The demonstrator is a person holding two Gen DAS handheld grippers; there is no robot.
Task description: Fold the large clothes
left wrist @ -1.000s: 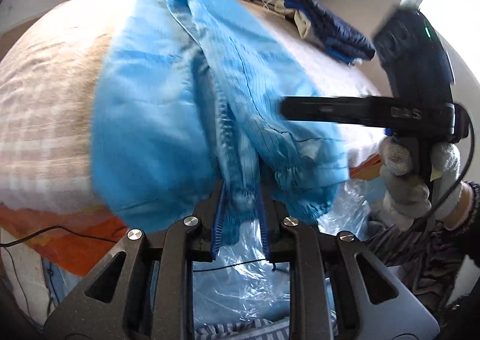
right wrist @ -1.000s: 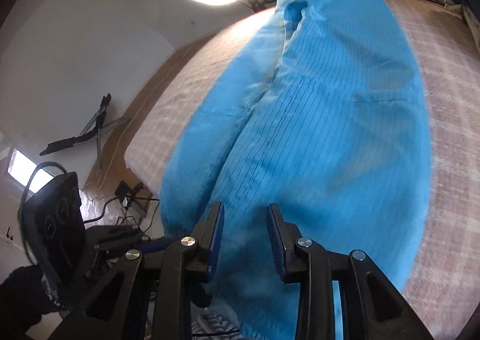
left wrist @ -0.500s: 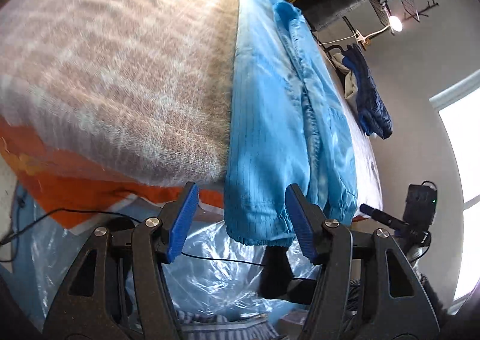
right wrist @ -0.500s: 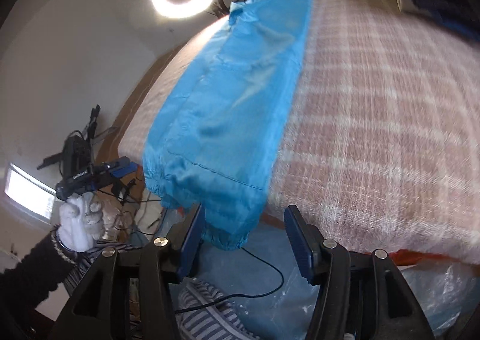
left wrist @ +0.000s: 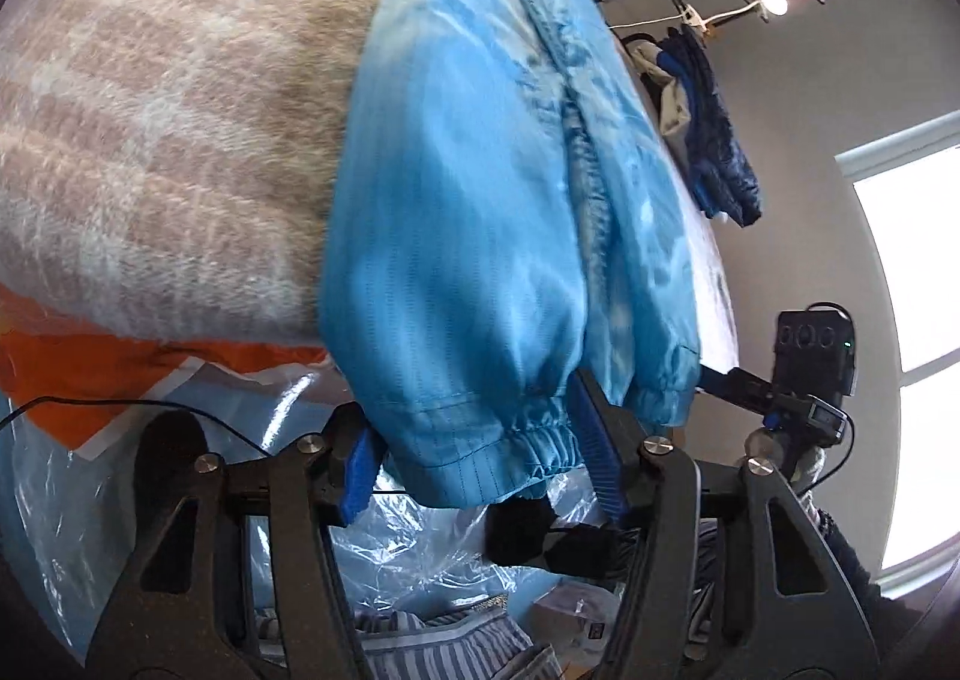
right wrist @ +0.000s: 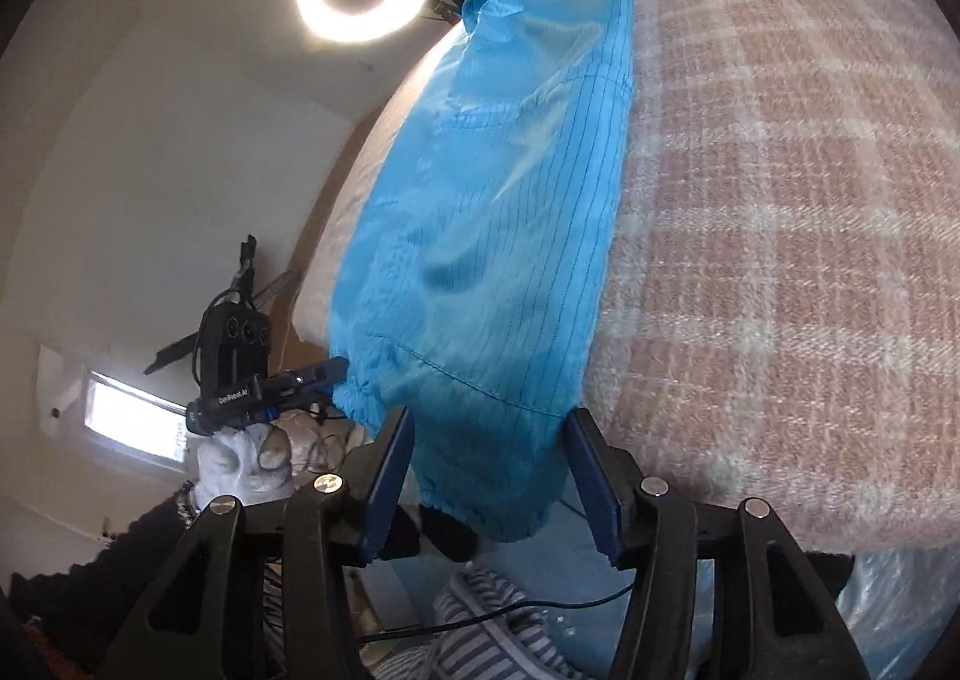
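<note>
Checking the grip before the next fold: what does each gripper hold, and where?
Nothing. Both grippers, left and right, stand open around the blue garment's elastic cuffs.

The blue garment's (left wrist: pixel 480 212) hem hides part of the left gripper's fingers (left wrist: pixel 360 470); its far collar end is cut off at the picture's top edge.
</note>
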